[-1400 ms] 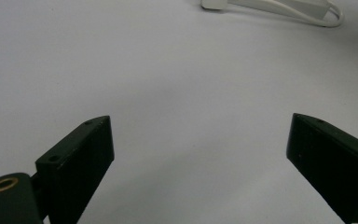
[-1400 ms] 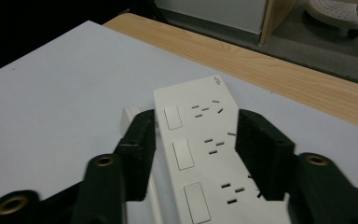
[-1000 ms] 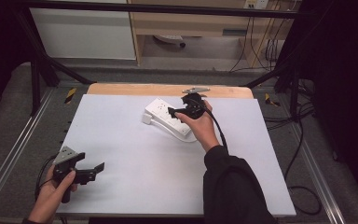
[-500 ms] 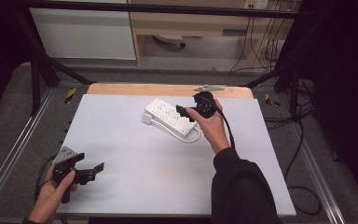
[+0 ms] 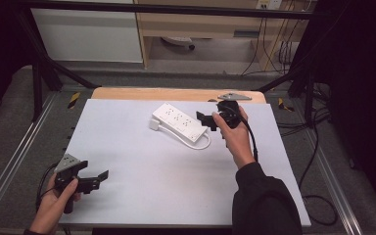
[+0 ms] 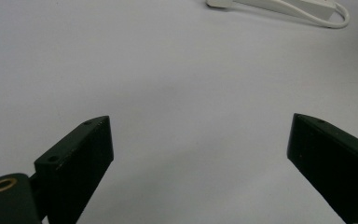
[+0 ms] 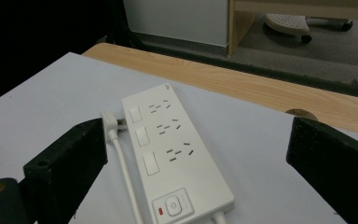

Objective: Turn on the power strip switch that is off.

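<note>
A white power strip (image 5: pixel 178 122) with three sockets lies slantwise at the back middle of the white table top (image 5: pixel 176 186). Its white cable (image 5: pixel 203 145) loops from the near end, and its plug (image 5: pixel 153 124) rests beside the far end. My right gripper (image 5: pixel 204 121) hovers just right of the strip, open and pointing left at it. In the right gripper view the power strip (image 7: pixel 168 149) lies between and beyond the wide-apart jaws of the right gripper (image 7: pixel 198 126), with the plug (image 7: pixel 109 120) at its left. My left gripper (image 5: pixel 94 169) is held open near the front left corner. In its own view the left gripper (image 6: pixel 200 123) has bare table between its jaws.
A wooden strip (image 5: pixel 176 93) runs along the table's back edge, with a round hole (image 7: pixel 300 112) in it. Metal frame rails (image 5: pixel 10 166) flank both sides. Cables (image 5: pixel 318 196) trail on the floor at the right. The table's front and middle are bare.
My right gripper has drawn back to the right, from over the strip's right end to just beside it. The left gripper has stayed put.
</note>
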A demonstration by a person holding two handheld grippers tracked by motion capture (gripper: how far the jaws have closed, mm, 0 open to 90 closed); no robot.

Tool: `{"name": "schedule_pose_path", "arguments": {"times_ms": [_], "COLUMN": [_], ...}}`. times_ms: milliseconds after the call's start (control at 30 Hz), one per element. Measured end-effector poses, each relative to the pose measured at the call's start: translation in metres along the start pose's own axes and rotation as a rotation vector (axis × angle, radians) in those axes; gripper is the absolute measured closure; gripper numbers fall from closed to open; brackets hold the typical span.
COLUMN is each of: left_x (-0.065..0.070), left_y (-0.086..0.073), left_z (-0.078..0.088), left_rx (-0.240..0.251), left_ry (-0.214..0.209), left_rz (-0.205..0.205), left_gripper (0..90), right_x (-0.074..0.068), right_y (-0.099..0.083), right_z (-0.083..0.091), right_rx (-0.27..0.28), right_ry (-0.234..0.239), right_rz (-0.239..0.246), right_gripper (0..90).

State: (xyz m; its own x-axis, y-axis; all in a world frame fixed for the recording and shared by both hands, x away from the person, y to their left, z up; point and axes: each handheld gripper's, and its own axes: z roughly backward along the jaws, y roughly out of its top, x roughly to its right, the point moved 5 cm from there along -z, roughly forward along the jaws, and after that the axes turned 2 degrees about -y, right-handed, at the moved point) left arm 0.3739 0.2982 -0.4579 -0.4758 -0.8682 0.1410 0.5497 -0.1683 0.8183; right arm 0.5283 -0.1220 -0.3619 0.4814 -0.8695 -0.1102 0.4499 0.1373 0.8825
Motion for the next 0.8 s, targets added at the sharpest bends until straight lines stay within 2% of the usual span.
{"name": "schedule_pose_path", "arguments": {"times_ms": [267,500,800], "left_x": [-0.002,-0.003,-0.004], "left_y": [0.000,0.000,-0.001], "left_z": [0.002,0.003,0.007], "left_rx": [0.004,0.009,0.020], "left_ry": [0.003,0.002,-0.006], "left_rz": [0.011,0.025,0.046], "left_gripper": [7.1,7.1,7.2], "right_x": [0.009,0.019,0.033], "right_y": [-0.017,-0.037,-0.067], "right_z": [0.028,0.056,0.087], "right_rx": [0.020,0.067,0.136], "right_ry": [-0.020,-0.030,-0.077], "right_rz": [0.012,-0.005,-0.014], "right_gripper": [6.2,6.8,6.8]}}
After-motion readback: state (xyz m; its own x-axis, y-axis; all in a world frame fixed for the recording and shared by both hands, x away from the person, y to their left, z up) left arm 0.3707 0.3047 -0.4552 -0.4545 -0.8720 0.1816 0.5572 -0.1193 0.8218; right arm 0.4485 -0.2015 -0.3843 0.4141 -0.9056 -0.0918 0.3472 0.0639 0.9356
